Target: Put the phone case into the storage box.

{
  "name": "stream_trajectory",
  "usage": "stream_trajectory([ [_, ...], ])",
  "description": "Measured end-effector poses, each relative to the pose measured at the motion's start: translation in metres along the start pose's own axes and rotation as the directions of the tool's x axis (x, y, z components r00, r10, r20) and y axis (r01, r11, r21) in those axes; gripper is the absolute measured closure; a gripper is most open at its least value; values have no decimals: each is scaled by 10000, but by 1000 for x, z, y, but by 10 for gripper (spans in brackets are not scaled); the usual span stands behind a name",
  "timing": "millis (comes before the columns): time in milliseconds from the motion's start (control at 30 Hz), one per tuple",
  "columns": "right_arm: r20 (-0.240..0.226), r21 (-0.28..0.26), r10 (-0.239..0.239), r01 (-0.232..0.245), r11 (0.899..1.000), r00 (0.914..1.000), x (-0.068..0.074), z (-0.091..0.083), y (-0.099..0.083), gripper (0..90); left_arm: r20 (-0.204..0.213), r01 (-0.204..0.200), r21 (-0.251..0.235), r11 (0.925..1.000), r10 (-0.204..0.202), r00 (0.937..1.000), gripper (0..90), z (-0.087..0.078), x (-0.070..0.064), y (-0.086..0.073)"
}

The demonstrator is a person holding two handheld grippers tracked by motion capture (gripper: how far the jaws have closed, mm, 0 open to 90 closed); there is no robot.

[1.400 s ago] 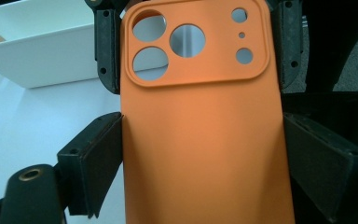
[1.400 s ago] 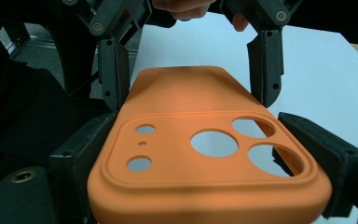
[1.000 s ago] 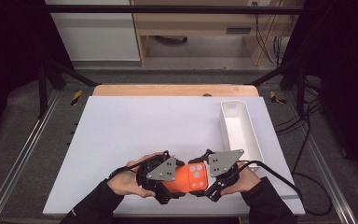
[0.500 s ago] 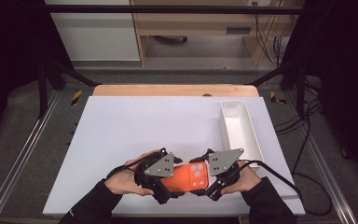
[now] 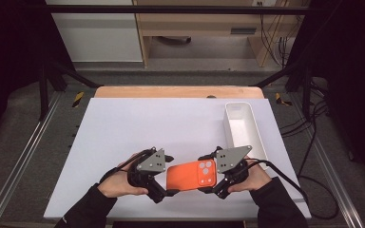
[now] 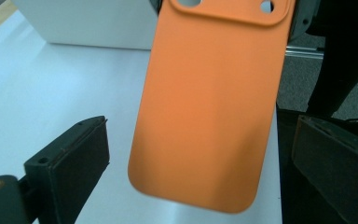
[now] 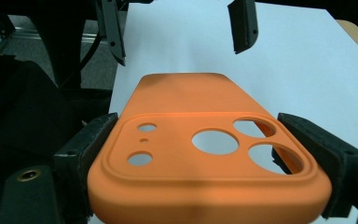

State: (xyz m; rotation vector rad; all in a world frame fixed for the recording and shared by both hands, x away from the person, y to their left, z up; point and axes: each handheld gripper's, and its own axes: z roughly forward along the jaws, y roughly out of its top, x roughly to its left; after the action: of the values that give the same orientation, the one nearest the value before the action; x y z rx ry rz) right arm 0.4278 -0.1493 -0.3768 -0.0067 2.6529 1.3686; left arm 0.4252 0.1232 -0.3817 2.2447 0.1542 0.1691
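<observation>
A long, narrow white bin with straight walls and rounded corners lies toward the right edge of the white counter; its visible interior holds nothing. Near the counter's front edge, an orange phone case is held just above the surface between the two tools. The case is matte and smooth, with rounded corners and a raised square camera block pierced by three large round openings and several smaller ones. The right tool is clenched on the camera end of the case, its black padded jaws pressing the two long edges. The left tool is released: its jaws stand spread to either side of the plain end, with a gap visible on both sides in the left gripper view.
</observation>
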Motion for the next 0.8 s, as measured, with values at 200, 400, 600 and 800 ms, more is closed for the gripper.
stream_trajectory([
  [200,56,203,95,-96,9997,9999,-3,-7,2,159,-284,362,-58,9993,-364,9989,34,4,1,-12],
  [400,68,446,213,-216,9988,9998,-5,-13,4,159,-399,558,47,9984,-556,9977,28,7,0,-20],
  [600,-2,762,261,-260,9968,9997,-7,-14,6,159,-431,612,164,9980,-604,9972,28,9,0,-25],
  [800,-105,1080,223,-210,9939,9997,-8,-13,11,159,-418,623,315,9976,-610,9973,28,11,1,-25],
])
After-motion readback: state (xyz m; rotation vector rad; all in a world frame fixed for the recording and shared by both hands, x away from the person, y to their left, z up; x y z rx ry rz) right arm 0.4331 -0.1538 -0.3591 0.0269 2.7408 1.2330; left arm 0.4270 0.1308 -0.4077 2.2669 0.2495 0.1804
